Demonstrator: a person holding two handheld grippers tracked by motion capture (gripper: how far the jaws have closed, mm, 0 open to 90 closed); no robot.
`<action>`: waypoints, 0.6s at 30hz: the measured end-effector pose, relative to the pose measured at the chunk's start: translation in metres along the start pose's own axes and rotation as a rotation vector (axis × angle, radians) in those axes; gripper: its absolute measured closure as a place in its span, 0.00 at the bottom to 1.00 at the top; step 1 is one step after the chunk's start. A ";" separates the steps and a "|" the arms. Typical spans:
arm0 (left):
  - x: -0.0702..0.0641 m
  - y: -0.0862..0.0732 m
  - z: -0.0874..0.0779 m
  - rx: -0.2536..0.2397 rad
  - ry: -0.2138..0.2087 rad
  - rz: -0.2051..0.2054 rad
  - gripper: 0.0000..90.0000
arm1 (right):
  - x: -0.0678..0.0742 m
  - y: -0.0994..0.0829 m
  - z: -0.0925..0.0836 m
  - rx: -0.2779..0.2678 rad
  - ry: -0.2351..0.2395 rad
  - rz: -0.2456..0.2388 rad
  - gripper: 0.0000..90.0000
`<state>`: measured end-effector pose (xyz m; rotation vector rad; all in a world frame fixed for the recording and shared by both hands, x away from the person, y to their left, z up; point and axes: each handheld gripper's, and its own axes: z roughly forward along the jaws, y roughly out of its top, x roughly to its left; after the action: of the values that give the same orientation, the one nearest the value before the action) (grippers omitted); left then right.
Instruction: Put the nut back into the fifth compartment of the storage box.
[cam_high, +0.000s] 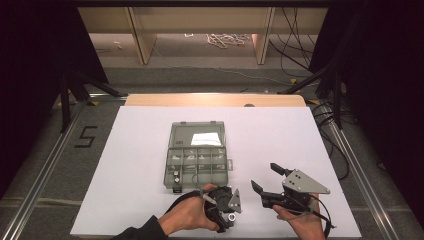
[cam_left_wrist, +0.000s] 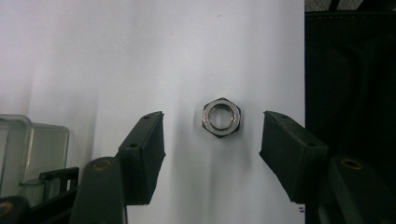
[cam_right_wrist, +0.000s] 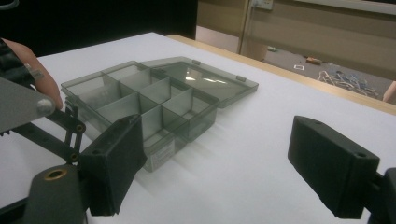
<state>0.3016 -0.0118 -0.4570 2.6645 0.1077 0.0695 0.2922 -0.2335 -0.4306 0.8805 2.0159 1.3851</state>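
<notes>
From above, my left claw (cam_high: 226, 210) points straight down, so my own hand (cam_high: 192, 216) and the claw body cover the nut and the counter beneath it. The small parts in the compartment box (cam_high: 196, 167) are too tiny there to name. Looking along my left claw, the box (cam_left_wrist: 28, 149) is cut off by the left edge, and its wall blurs whatever sits inside. Along my right claw (cam_right_wrist: 224, 163), both jaws run off the bottom edge.
</notes>
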 end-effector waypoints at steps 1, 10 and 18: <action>0.000 0.001 0.001 0.003 0.000 0.005 0.46 | 0.000 0.000 0.000 -0.002 -0.003 -0.002 0.22; 0.000 0.007 0.007 0.044 -0.013 0.061 0.55 | 0.001 0.000 0.000 0.018 0.001 0.016 0.22; -0.001 0.009 0.012 0.053 -0.036 0.055 0.65 | 0.000 0.000 0.000 0.005 -0.001 0.000 0.22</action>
<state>0.3017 -0.0256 -0.4634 2.7205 0.0246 0.0375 0.2922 -0.2332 -0.4309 0.8831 2.0188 1.3800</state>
